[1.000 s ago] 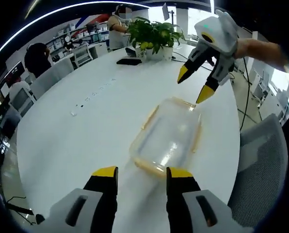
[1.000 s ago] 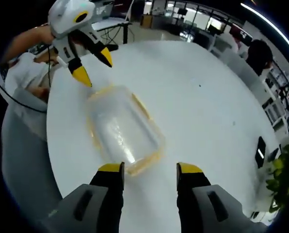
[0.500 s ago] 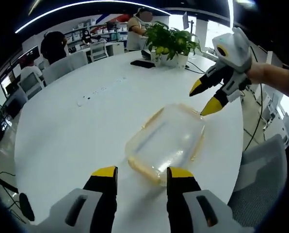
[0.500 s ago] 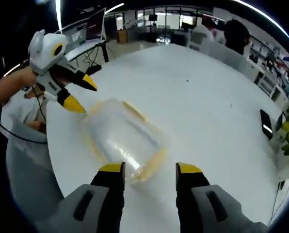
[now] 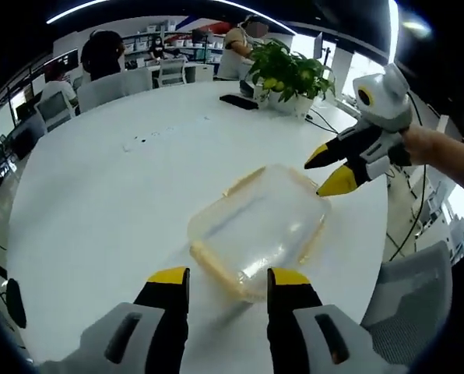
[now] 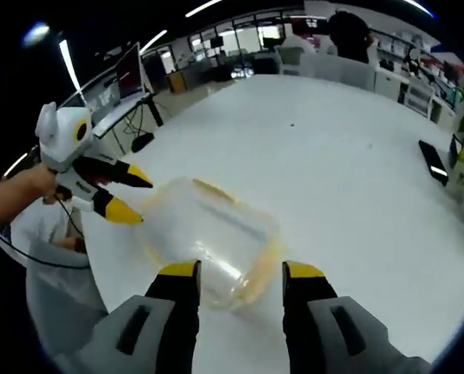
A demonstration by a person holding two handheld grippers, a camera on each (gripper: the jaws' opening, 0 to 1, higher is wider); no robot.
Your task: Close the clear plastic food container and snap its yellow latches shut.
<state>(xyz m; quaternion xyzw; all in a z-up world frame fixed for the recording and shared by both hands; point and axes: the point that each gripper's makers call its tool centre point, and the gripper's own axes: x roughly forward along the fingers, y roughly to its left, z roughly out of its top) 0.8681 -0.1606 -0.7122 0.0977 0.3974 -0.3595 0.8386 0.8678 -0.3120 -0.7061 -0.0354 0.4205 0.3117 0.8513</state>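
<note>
A clear rectangular plastic food container with yellow latches [image 5: 257,231] [image 6: 207,239] lies on the round white table [image 5: 100,202] [image 6: 356,187]. The left gripper [image 5: 227,277] [image 6: 135,199] and right gripper [image 6: 240,270] [image 5: 322,174] stand open at opposite ends of it, holding nothing.

Two gripper cameras face each other across one container.

Each looks down along its own jaws, from close above opposite ends of the clear container [image 5: 257,227] [image 6: 211,238] on the white table [image 5: 100,195] [image 6: 349,171]; both share it, and each catches the other gripper.
</note>
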